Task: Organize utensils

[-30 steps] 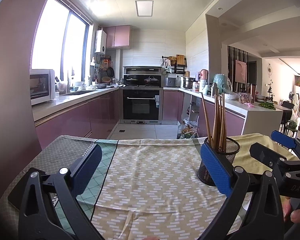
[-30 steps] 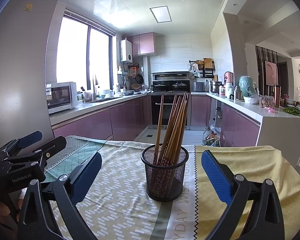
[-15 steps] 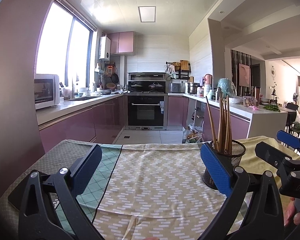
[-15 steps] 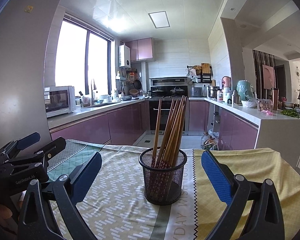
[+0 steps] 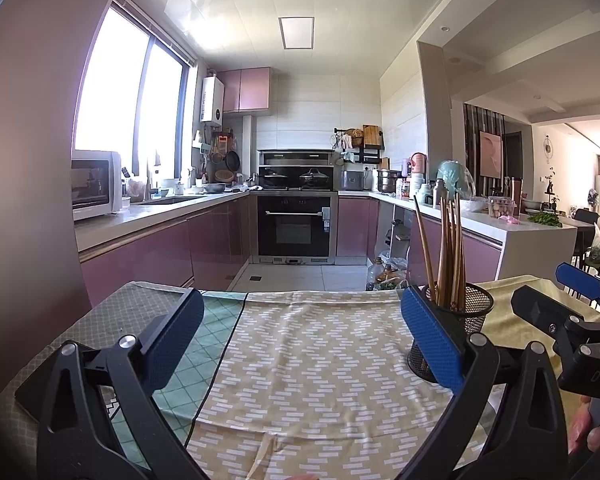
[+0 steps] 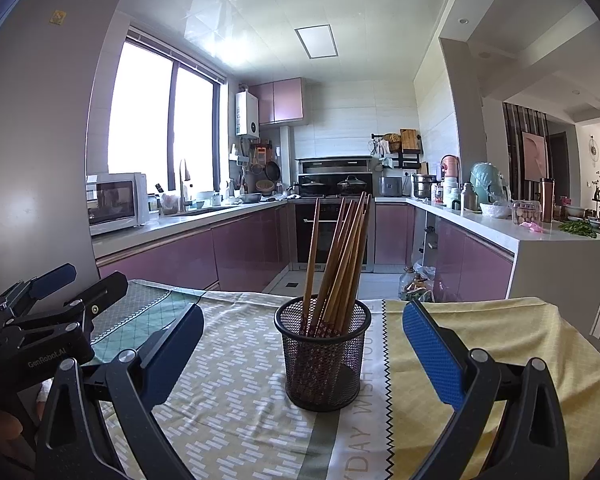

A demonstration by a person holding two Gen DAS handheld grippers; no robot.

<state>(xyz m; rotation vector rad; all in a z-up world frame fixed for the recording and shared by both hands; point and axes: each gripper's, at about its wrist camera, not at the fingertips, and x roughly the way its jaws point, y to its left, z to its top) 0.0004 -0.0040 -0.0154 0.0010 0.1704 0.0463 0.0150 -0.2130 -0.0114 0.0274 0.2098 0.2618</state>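
A black mesh cup (image 6: 322, 354) stands upright on the cloth-covered table (image 6: 236, 412) and holds several wooden chopsticks (image 6: 340, 264) that lean right. My right gripper (image 6: 302, 354) is open and empty, its blue pads either side of the cup and nearer the camera. In the left wrist view the cup (image 5: 470, 320) stands partly behind my right-hand pad, with the chopsticks (image 5: 446, 252) above it. My left gripper (image 5: 300, 338) is open and empty over the patterned cloth (image 5: 308, 364). The right gripper shows at that view's right edge (image 5: 572, 312).
The table's far edge (image 5: 300, 294) drops to the kitchen floor. Beyond are purple cabinets, an oven (image 5: 296, 226) and a counter with a microwave (image 5: 94, 184). A large grey fridge (image 6: 32, 140) stands at the left. The left gripper shows at the right wrist view's left edge (image 6: 44, 320).
Both views have tilted slightly upward and the cup sits a little lower in each frame. Both grippers stay open; the cup and chopsticks have not moved on the table.
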